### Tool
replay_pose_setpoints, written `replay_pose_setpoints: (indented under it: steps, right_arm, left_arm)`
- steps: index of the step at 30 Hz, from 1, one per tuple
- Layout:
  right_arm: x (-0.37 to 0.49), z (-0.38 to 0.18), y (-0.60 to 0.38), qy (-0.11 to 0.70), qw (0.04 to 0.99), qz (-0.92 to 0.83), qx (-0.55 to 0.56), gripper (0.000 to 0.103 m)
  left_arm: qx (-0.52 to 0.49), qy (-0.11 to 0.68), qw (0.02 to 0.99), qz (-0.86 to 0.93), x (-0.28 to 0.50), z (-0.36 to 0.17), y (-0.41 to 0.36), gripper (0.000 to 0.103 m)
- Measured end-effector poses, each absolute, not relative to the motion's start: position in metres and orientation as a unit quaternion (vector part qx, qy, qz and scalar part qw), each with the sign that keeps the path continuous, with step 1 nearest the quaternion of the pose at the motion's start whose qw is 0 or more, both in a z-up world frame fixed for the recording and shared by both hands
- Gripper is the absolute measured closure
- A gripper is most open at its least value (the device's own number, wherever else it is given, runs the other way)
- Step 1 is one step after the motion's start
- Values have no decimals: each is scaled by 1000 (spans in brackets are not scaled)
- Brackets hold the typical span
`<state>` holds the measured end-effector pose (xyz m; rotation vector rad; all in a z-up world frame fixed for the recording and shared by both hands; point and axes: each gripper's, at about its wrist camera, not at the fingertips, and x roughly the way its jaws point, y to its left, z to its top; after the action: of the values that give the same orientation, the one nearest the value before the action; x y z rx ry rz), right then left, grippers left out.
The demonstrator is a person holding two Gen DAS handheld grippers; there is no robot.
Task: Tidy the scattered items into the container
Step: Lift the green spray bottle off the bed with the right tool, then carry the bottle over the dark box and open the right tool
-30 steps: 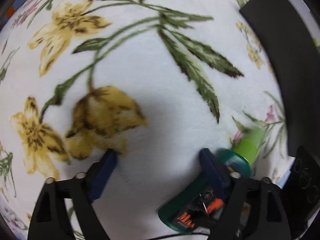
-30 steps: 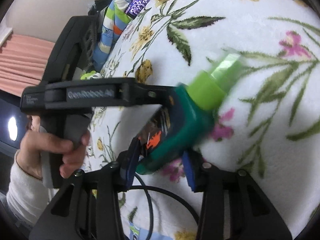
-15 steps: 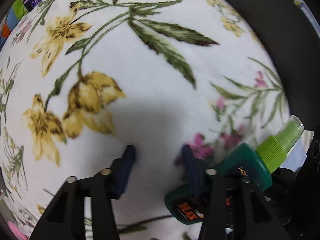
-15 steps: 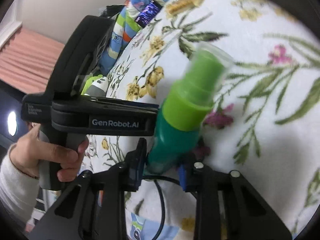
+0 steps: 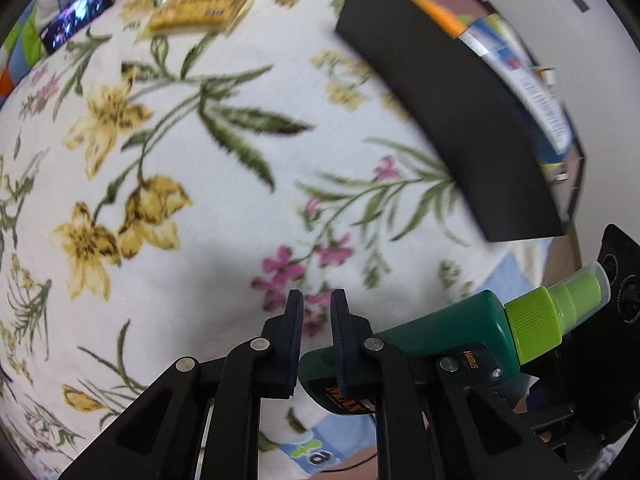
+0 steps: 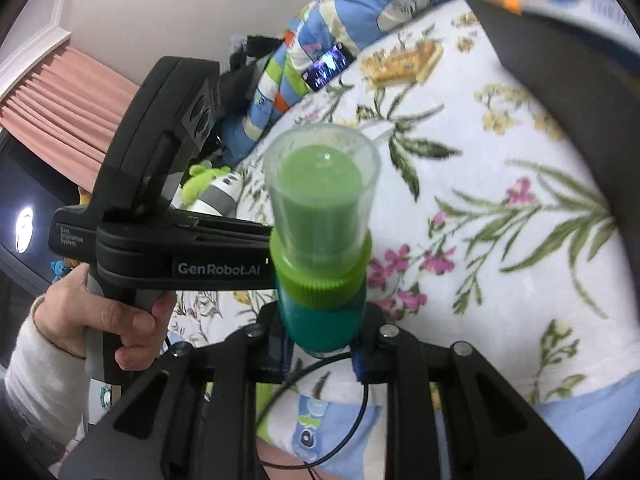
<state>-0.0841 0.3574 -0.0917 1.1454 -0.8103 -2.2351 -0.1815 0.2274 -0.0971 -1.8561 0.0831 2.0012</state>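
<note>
My right gripper point(image 6: 320, 354) is shut on a dark green spray bottle point(image 6: 322, 248) with a lime cap, held above the floral blanket and pointing along the fingers. The bottle also shows in the left wrist view point(image 5: 460, 332), just right of my left gripper point(image 5: 316, 320). My left gripper is nearly closed and empty above the blanket. The black container point(image 5: 452, 120) stands at the upper right, with an orange item and printed packets inside. A yellow snack packet point(image 5: 200, 10) lies on the blanket at the far side; it also shows in the right wrist view point(image 6: 404, 62).
A phone with a lit screen point(image 5: 78, 22) lies at the blanket's far left edge. A striped blue and green quilt point(image 6: 360, 12) is bunched behind it. A green plush toy point(image 6: 208, 186) sits left of the bed. The left tool's body point(image 6: 160, 208) fills the left of the right wrist view.
My right gripper lifted the spray bottle off the blanket and turned it to point forward. My left gripper closed its jaws and pulled back, bringing the container into view.
</note>
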Motion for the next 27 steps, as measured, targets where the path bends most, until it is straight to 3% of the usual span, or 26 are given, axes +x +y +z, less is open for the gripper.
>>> replay_pose_setpoints:
  steps: [12, 27]
  right_arm:
    - [-64, -34, 420, -357, 270, -813, 373, 80]
    - [-52, -29, 459, -407, 264, -797, 360, 80]
  left_arm:
    - [-639, 17, 317, 701, -193, -16, 270, 90]
    - [-645, 49, 360, 672, -182, -24, 305, 90]
